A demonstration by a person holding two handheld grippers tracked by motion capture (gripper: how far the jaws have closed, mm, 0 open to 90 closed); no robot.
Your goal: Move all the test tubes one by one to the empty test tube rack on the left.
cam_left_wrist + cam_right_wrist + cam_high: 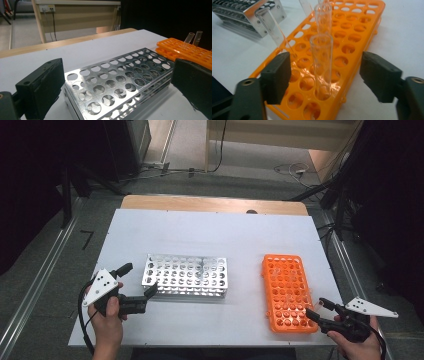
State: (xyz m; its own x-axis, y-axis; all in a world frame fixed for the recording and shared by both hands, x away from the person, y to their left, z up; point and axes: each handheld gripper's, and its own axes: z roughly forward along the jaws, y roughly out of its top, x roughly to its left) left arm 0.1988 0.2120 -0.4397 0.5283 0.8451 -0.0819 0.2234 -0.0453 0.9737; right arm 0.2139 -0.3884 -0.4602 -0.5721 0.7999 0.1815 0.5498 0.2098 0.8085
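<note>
A: Why are the left tongs [138,287] spread so wide?

B: I think they want to hold the shiny metal rack full of round holes [117,80] so it stays put. One end of it sits right between them, but the pads are not pressing on it yet.

A: And the right tongs [325,75]?

B: They are open too. A clear glass tube [321,62] stands straight up between them, in a hole of the flat orange plastic rack [352,37]. Nothing pinches it yet. More clear tubes [322,15] stand just behind it, and one leans off to the side of the tongs.

A: Why is the tube in a hole?

B: So it will not roll or fall, I guess.

A: What is under it all?

B: A white desk [210,232] with a wooden edge at the far side. Past that is a grey floor with cables, and dark things at both sides.
</note>
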